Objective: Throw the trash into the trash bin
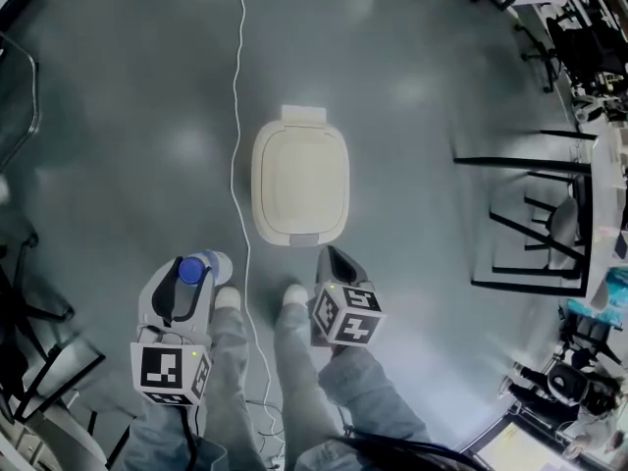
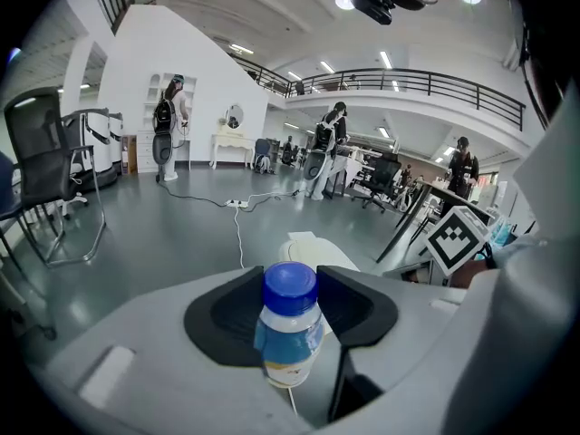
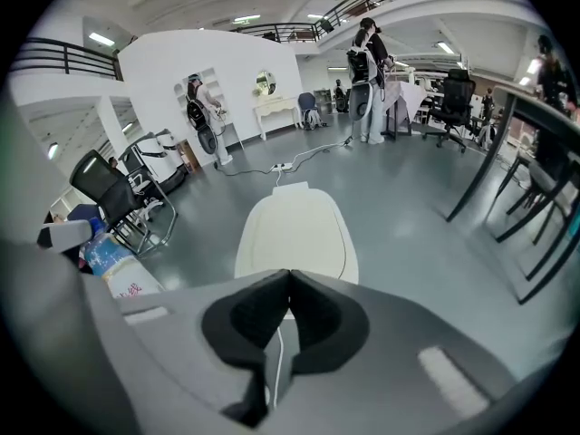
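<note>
One bottle (image 2: 290, 333) between left claw (image 2: 290, 308) jaws, upright

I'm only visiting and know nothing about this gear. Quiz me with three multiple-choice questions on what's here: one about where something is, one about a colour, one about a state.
1. Where is the trash bin?
A. on the floor ahead of the person's feet
B. on a table
C. behind a chair

2. The bottle has a cap of what colour?
A. red
B. blue
C. green

3. How is the right gripper?
A. shut on the bottle
B. wide open
C. shut, holding nothing

Answers:
1 A: the head view shows it standing on the floor just past the shoes.
2 B: the blue cap shows between the jaws of the left gripper, which holds the bottle.
3 C: its jaws meet with nothing between them.
</note>
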The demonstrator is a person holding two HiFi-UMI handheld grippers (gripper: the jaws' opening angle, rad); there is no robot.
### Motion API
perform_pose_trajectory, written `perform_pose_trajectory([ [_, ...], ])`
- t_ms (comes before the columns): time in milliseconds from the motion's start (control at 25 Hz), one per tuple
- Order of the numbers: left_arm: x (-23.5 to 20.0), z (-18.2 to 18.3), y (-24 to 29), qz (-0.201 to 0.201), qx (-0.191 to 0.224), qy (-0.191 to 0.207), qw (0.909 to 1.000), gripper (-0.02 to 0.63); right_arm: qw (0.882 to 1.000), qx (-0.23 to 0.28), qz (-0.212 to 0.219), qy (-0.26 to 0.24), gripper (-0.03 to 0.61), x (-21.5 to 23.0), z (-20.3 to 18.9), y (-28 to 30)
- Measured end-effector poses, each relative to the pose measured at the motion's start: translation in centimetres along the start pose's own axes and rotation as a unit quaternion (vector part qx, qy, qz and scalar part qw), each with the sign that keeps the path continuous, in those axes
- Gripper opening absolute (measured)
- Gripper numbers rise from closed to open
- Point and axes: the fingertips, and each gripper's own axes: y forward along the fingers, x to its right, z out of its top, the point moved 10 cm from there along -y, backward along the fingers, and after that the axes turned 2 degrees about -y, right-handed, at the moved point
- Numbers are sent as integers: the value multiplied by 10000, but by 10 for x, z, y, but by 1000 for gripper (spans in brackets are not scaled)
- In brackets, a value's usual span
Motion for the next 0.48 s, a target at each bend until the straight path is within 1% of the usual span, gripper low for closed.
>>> perform_pose_trajectory([
  [200, -8, -8, -7, 119, -35, -26, 9999, 195, 9998, -34, 181, -87, 3, -6, -10, 20],
  [480, -24, -16, -14, 242, -40, -44, 9997, 195, 9995, -223, 132, -174, 3, -10, -25, 41],
])
